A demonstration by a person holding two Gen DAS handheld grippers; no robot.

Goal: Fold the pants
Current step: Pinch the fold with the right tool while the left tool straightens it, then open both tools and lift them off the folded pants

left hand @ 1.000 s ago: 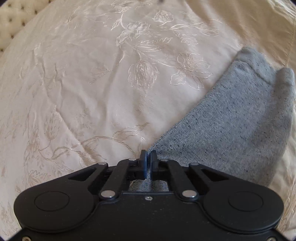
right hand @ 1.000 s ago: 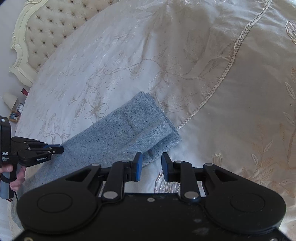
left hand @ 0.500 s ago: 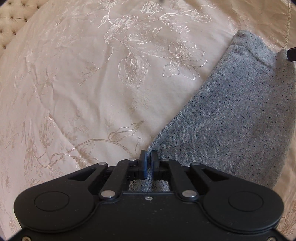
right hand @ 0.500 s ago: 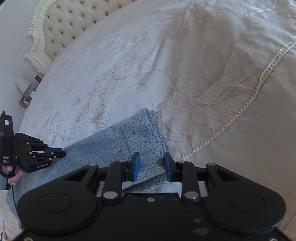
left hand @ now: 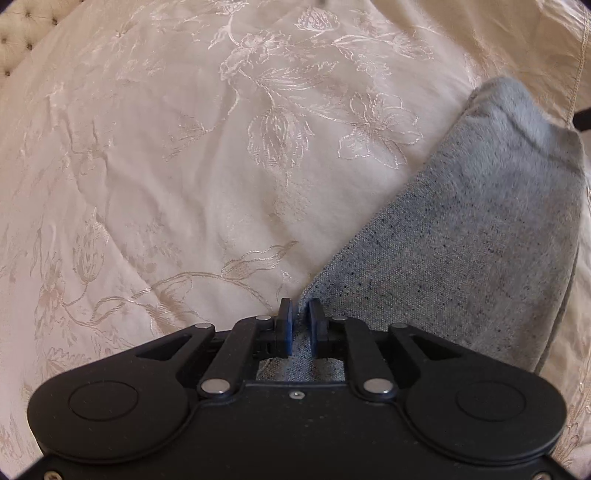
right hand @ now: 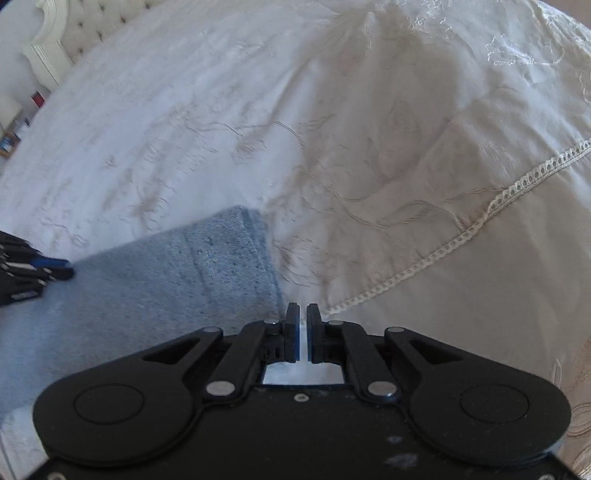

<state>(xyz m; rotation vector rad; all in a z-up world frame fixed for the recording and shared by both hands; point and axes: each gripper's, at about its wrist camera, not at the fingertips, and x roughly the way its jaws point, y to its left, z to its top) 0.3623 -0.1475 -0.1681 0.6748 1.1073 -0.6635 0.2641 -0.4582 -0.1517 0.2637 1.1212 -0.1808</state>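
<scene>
Grey speckled pants (left hand: 461, 240) lie folded lengthwise on the bed and run off to the upper right in the left wrist view. My left gripper (left hand: 300, 323) is shut on their near corner, with cloth showing between and behind the fingers. In the right wrist view the pants (right hand: 166, 280) look pale blue, and their cuff ends next to my right gripper (right hand: 300, 321). That gripper's jaws stand nearly together at the cuff's near corner, pinching its edge. The left gripper (right hand: 33, 273) shows at the left edge, on the other end.
A cream bedspread with embroidered flowers (left hand: 229, 177) covers the bed. A lace seam (right hand: 461, 240) crosses it on the right. A tufted headboard (right hand: 88, 18) and a bedside shelf with small items (right hand: 14, 129) sit at the far left.
My right gripper came down onto the cuff corner and went from open to shut. The left gripper kept its hold on the other end while the view shifted slightly.
</scene>
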